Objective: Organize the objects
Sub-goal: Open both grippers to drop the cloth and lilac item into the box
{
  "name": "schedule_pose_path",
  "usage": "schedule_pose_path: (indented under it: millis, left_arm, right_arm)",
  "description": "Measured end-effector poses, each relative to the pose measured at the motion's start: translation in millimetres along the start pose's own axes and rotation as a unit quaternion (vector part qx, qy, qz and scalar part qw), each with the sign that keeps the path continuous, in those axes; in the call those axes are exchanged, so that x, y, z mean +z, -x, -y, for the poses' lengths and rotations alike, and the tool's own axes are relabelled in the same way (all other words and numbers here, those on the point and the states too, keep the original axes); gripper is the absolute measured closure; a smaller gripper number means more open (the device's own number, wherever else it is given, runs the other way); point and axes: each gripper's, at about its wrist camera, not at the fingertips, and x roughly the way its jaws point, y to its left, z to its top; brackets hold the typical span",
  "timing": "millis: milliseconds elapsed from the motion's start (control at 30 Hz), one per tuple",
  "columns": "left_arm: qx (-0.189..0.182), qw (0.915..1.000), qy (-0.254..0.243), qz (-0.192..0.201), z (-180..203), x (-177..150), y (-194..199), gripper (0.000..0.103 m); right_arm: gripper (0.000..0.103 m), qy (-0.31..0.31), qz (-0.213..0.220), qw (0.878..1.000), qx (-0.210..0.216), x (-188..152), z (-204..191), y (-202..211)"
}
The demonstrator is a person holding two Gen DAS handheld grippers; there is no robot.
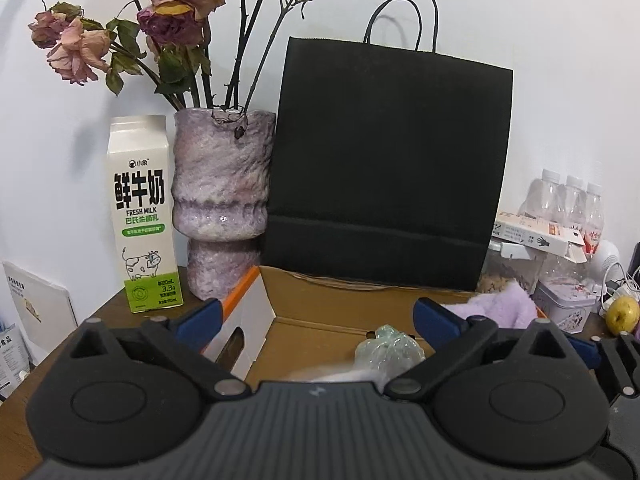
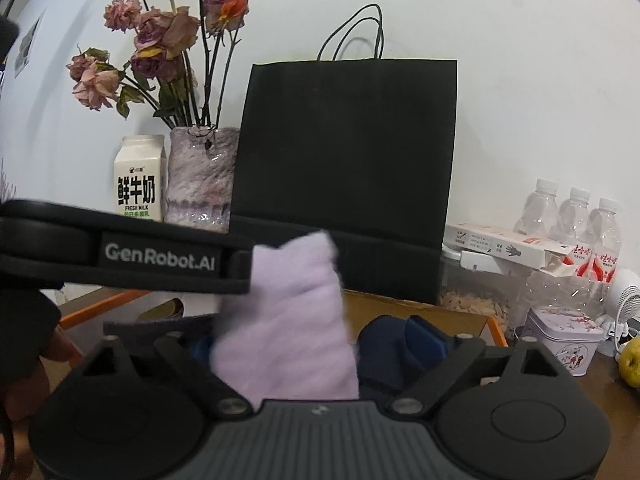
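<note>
A: Left gripper (image 1: 316,312) spread wide over the box (image 1: 320,292), nothing pinched; crumpled plastic (image 1: 390,350) lies below it.
B: Right gripper (image 2: 308,340)?
A: Also spread. Lilac cloth (image 2: 292,320) stands between the jaws, blurred; pads not pressing it. Behind the box: black bag (image 1: 384,168), vase (image 1: 222,200), milk carton (image 1: 142,216).

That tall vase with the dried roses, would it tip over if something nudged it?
Probably. The vase narrows to a slimmer foot, and the long roses sit high and lean sideways. It looks like glazed ceramic, so likely heavy but breakable.
</note>
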Motion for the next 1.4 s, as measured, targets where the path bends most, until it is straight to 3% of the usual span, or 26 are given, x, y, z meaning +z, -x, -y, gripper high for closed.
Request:
schedule_pose_path:
  millis: [567,1400]
  left_arm:
    - [-0.006,0.9999,0.006,0.006,-4.3,3.8,16.6,0.000]
    - [-0.034,0.9989,-0.001,0.033,-15.2,-3.3,96.3,0.000]
  right_arm:
    - [0.000,-0.015,0.005,1.000,0.017,1.9,3.0,15.1]
    - [0.000,-0.011,0.020,0.999,0.024,-9.9,6.9,87.0]
